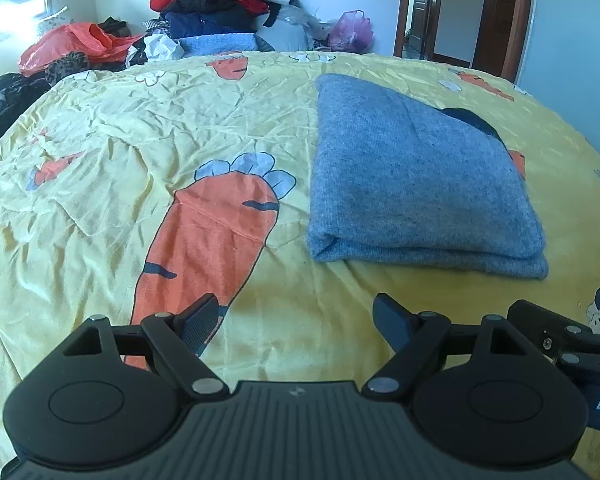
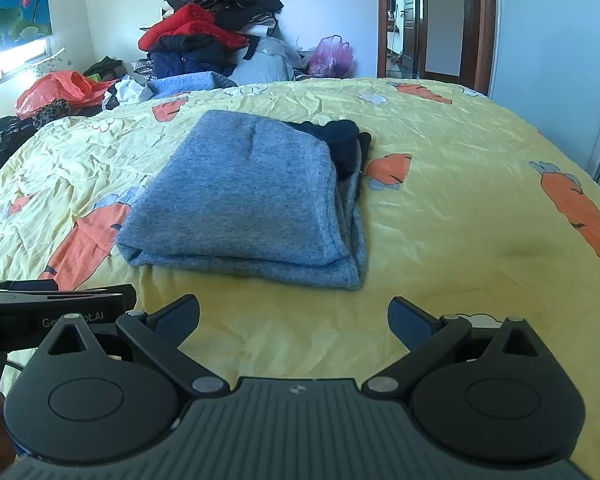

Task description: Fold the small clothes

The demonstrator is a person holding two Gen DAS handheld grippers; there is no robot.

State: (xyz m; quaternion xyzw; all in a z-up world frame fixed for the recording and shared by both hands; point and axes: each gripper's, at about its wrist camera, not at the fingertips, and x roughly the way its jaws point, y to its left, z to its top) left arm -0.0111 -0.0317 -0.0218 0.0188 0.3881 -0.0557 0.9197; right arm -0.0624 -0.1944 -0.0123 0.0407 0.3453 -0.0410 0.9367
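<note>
A grey-blue knit garment (image 1: 416, 184) lies folded into a thick rectangle on the yellow carrot-print bedspread (image 1: 180, 120). It also shows in the right wrist view (image 2: 252, 196), with a dark navy part (image 2: 340, 140) sticking out at its far right corner. My left gripper (image 1: 296, 320) is open and empty, near the bed's front, left of the garment. My right gripper (image 2: 294, 320) is open and empty, just in front of the garment's near folded edge. Each gripper shows at the edge of the other's view.
A tall pile of red, black and navy clothes (image 2: 208, 40) stands at the bed's far end, with an orange plastic bag (image 2: 56, 88) to its left and a purple bag (image 2: 332, 56) to its right. An open doorway (image 2: 420, 20) is at the back right.
</note>
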